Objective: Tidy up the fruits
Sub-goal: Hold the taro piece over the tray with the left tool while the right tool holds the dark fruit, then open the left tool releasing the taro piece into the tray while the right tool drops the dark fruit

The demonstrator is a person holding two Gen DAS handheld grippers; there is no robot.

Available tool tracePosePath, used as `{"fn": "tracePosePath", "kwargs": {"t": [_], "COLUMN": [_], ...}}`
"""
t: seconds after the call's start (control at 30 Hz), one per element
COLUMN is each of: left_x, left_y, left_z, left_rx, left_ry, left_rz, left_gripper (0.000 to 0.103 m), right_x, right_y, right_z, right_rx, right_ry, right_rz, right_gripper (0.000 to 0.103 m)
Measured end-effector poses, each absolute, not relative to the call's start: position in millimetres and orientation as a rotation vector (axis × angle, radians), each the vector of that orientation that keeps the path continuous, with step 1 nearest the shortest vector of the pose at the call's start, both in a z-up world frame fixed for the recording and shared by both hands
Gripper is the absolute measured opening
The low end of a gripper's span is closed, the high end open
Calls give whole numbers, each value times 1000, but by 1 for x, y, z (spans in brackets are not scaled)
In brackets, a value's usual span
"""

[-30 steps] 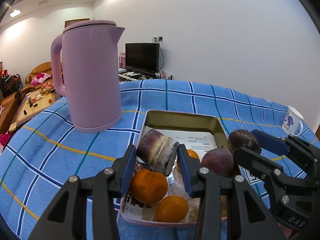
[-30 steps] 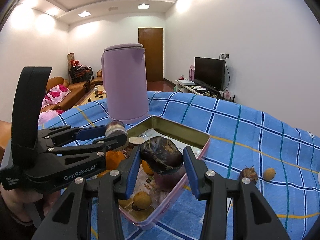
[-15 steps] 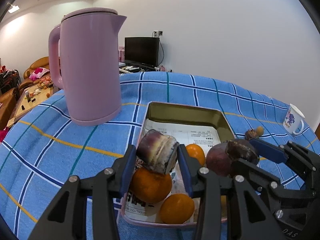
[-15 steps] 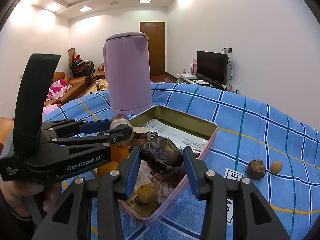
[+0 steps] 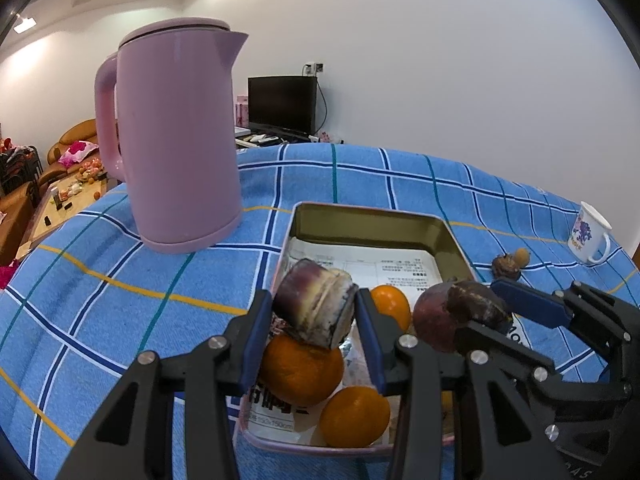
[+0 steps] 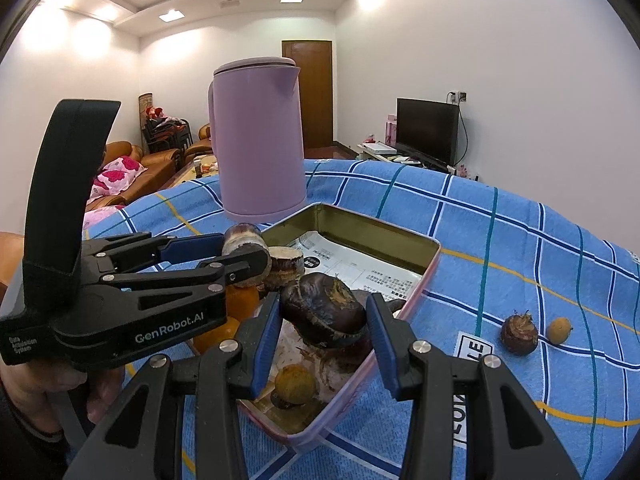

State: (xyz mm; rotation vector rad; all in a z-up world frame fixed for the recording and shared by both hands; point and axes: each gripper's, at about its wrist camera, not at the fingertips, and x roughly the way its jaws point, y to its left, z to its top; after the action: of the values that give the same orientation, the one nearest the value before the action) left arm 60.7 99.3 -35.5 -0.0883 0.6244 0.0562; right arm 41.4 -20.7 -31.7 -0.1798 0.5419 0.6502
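A metal tin [image 5: 372, 216] lined with printed paper sits on the blue checked cloth and holds oranges [image 5: 300, 368] and a purple round fruit [image 5: 432, 320]. My left gripper [image 5: 310, 316] is shut on a purple sugarcane piece [image 5: 314, 306], held over the tin's near left corner. My right gripper [image 6: 322, 320] is shut on a dark water chestnut [image 6: 322, 314] over the tin's near right side [image 6: 400, 240]; it also shows in the left wrist view [image 5: 476, 304]. A second sugarcane piece [image 6: 285, 266] lies in the tin.
A tall pink kettle [image 5: 180, 136] stands left of the tin. A loose water chestnut [image 6: 519, 330] and a small yellow fruit [image 6: 559, 330] lie on the cloth to the right. A white mug [image 5: 588, 234] stands at the far right edge.
Both grippers, each still holding its piece, have lowered and moved closer over the tin. The right gripper's chestnut now sits lower, near the purple fruit.
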Motion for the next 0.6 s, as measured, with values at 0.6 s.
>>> {"fn": "tracePosePath", "kwargs": {"t": [0.6], "left_x": [62], "left_y": [98], "left_z": [-36], "left_rx": [-88], "left_ry": [632], "left_rz": [44], "left_gripper": [44], "right_x": [40], "right_y": [-17], "right_z": [-33], "right_rx": [-188], "right_ry": [549], "right_rz": [668], "right_gripper": [46]}}
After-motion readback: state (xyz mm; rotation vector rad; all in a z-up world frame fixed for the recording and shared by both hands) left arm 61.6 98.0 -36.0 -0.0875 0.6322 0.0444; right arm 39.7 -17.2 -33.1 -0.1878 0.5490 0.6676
